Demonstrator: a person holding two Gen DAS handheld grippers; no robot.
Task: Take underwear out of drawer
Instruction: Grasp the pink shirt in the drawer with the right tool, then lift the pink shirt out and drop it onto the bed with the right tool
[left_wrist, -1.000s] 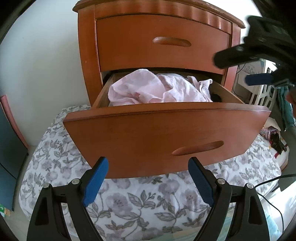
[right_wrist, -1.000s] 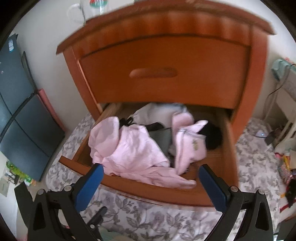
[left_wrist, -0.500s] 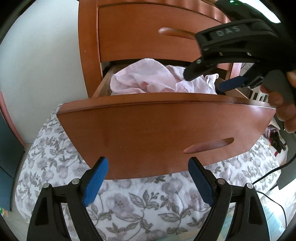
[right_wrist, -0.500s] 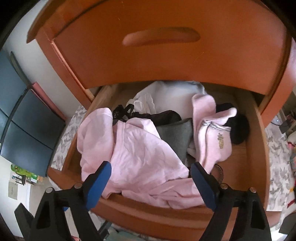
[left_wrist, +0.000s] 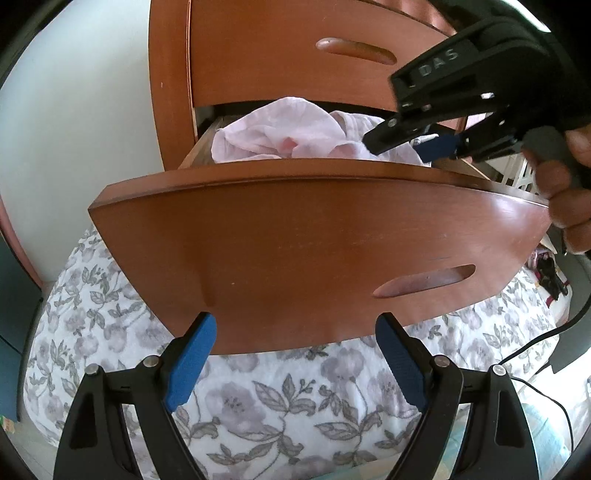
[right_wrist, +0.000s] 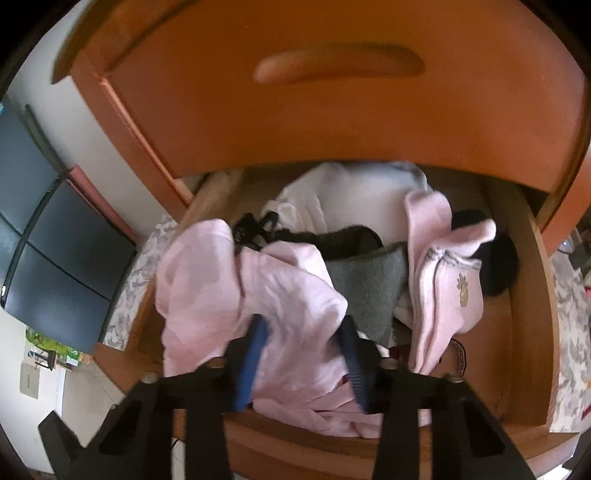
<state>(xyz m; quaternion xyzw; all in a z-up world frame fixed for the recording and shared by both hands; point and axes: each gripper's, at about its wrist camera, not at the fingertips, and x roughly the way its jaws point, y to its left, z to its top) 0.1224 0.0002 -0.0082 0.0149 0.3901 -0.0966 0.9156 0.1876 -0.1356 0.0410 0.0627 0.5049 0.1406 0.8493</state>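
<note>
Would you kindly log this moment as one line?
drawer: open | right claw: closing on pink garment | left claw: open, empty

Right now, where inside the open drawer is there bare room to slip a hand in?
Bare wood shows along the drawer's right wall, beside the pink sock, and at the back left corner. The front left is crowded with pink cloth.

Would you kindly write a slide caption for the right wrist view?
Right claw closing on a pink garment in the open drawer beside grey fabric.
</note>
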